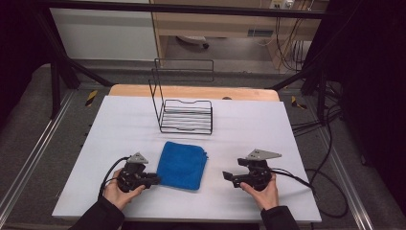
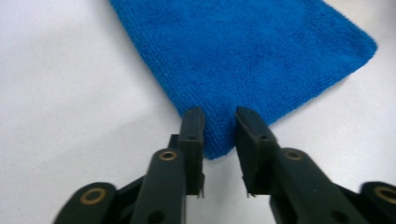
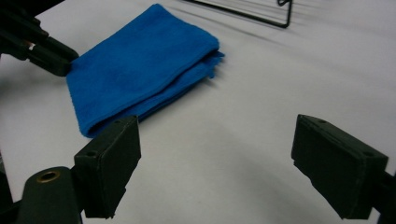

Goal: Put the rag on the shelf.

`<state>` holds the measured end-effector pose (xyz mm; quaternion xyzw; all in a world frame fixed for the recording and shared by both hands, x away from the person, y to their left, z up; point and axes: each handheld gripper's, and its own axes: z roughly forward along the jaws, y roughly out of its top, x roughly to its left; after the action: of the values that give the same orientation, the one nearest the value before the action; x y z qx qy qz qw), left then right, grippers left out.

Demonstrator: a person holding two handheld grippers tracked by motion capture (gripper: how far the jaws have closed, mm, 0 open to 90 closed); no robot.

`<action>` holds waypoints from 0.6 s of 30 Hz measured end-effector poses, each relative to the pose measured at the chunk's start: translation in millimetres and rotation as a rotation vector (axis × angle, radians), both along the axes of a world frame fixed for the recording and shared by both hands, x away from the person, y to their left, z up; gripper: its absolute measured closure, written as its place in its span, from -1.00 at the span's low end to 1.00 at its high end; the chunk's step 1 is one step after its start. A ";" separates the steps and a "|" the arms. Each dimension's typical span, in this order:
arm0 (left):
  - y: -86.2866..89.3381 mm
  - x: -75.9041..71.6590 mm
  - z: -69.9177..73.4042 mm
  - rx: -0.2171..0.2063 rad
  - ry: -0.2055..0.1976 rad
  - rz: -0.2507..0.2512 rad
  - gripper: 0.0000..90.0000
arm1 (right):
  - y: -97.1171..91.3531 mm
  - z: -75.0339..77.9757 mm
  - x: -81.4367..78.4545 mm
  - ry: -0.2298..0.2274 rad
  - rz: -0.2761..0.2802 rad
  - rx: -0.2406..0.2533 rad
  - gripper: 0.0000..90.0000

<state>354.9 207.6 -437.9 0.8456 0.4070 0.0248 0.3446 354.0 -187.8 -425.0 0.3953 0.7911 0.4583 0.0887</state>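
A folded blue cloth [image 1: 182,165] lies flat on the white table [image 1: 249,129], near the front. My left gripper [image 1: 155,179] rests low at the cloth's front left corner. In the left gripper view the jaws of that gripper [image 2: 219,114] stand close together with the corner of the cloth [image 2: 243,51] between them; the cloth is flat and not bunched. My right gripper [image 1: 227,176] is to the right of the cloth and apart from it, pointing toward it. In its own view this gripper [image 3: 217,140] is wide open over bare table, with the cloth [image 3: 140,65] ahead.
A black wire rack [image 1: 186,116] with a tall back frame stands behind the cloth; its front edge [image 3: 243,14] is in the right gripper view. Cables trail off the table's right side. Bare table lies between the cloth and the right gripper.
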 end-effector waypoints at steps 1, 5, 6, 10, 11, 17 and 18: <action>0.3 0.3 -1.2 0.001 0.012 0.000 0.71 | 3.1 -0.7 -0.2 -0.004 0.009 -0.008 -0.64; 1.1 -0.5 -1.8 -0.009 0.029 0.010 0.87 | 7.3 -4.0 0.4 0.015 0.010 -0.022 -0.65; 0.7 -1.1 -1.5 -0.010 0.031 0.013 0.89 | 7.3 -4.6 0.8 0.014 0.008 -0.028 -0.66; 0.3 -4.5 1.2 -0.021 0.044 0.008 0.92 | 7.3 -5.3 1.3 0.019 0.005 -0.035 -0.70; 0.1 -6.1 2.7 -0.027 0.048 0.007 0.92 | 7.3 -5.5 1.3 0.021 0.006 -0.037 -0.71; -5.8 -18.9 10.2 -0.009 0.006 -0.011 0.92 | 2.4 -3.2 1.7 0.015 -0.001 -0.052 -0.78; -6.4 -19.4 9.9 0.006 -0.003 -0.017 0.92 | 2.0 -2.9 1.6 0.014 -0.005 -0.051 -0.78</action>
<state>335.5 201.1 -428.0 0.8501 0.3991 0.0242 0.3428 355.6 -185.8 -427.9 0.3982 0.8021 0.4349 0.0943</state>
